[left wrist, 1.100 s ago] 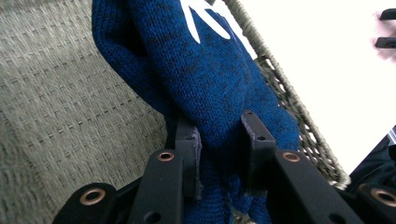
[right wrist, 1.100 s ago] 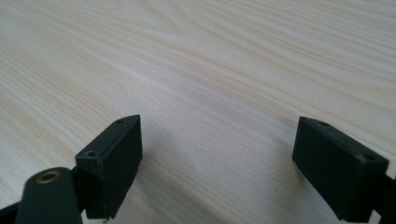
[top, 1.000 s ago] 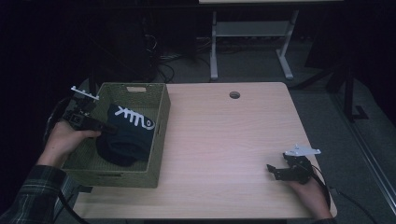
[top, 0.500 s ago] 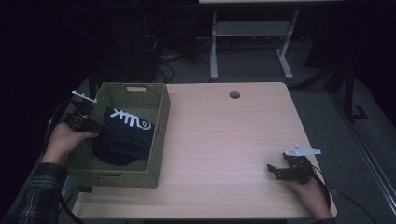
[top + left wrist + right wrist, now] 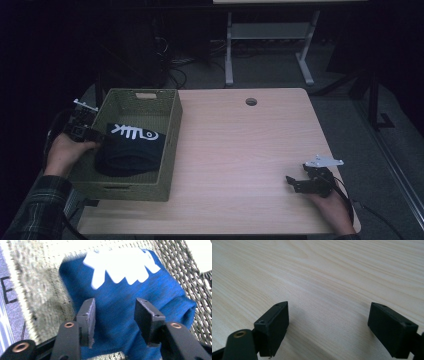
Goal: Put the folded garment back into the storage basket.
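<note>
Pale wood table: your left gripper has just been opening over the folded blue cloth in the olive woven basket (pads clear), right gripper wide.

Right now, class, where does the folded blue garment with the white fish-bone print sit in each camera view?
High view: blue garment at left, inside the woven basket, beside the left gripper.
Left gripper view: it lies centre frame, beyond the parted jaws.
Right gripper view: bare wooden table; the garment is not in this picture.
Shared landmark: the white fish-bone print.
</note>
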A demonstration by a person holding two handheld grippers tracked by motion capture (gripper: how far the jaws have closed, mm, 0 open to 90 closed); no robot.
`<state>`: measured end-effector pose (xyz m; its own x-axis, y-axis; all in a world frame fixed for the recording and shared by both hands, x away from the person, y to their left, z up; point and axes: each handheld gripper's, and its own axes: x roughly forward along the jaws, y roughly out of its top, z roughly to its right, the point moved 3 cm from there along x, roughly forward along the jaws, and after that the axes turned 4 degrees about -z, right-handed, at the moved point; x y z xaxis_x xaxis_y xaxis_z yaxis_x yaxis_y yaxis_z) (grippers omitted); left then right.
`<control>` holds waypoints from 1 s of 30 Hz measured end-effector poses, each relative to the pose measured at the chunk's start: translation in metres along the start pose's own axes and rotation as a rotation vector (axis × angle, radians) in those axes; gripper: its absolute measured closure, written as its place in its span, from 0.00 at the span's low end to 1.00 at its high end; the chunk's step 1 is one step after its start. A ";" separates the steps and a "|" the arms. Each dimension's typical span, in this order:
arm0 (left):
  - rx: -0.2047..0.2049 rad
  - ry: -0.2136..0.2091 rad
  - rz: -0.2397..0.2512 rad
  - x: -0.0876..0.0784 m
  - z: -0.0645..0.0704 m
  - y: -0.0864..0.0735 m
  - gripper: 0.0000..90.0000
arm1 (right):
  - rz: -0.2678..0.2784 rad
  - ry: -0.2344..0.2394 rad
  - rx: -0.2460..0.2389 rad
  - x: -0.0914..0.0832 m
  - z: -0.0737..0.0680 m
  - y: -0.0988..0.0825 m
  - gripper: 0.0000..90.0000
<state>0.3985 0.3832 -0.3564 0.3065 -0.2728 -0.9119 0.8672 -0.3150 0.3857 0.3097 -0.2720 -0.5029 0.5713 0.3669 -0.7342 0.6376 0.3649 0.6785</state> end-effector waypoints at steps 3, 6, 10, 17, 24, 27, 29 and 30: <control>-0.007 0.002 0.012 -0.003 -0.001 -0.002 0.54 | 0.000 0.000 -0.001 0.000 0.000 0.000 0.19; -0.023 -0.002 0.043 -0.005 0.000 -0.003 0.49 | 0.000 0.000 -0.001 0.000 0.000 0.000 0.19; -0.019 -0.016 0.076 -0.007 0.008 -0.002 0.42 | 0.000 0.000 0.000 0.000 0.000 0.000 0.19; 0.023 -0.027 0.133 -0.015 0.030 0.003 0.32 | -0.001 -0.001 0.002 0.000 0.000 0.000 0.18; 0.055 -0.033 0.175 -0.018 0.054 0.008 0.22 | -0.003 0.001 0.005 0.000 0.000 0.000 0.18; 0.071 -0.035 0.199 -0.018 0.067 0.010 0.20 | -0.001 -0.001 0.002 0.000 0.000 0.000 0.18; 0.086 -0.033 0.205 -0.018 0.076 0.011 0.19 | -0.002 -0.001 0.003 0.000 0.000 0.000 0.18; 0.089 -0.035 0.208 -0.018 0.079 0.012 0.19 | -0.001 -0.001 0.003 0.000 0.000 0.000 0.18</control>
<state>0.3718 0.3123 -0.3243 0.4603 -0.3713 -0.8064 0.7482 -0.3267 0.5775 0.3096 -0.2721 -0.5029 0.5707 0.3659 -0.7351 0.6397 0.3631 0.6774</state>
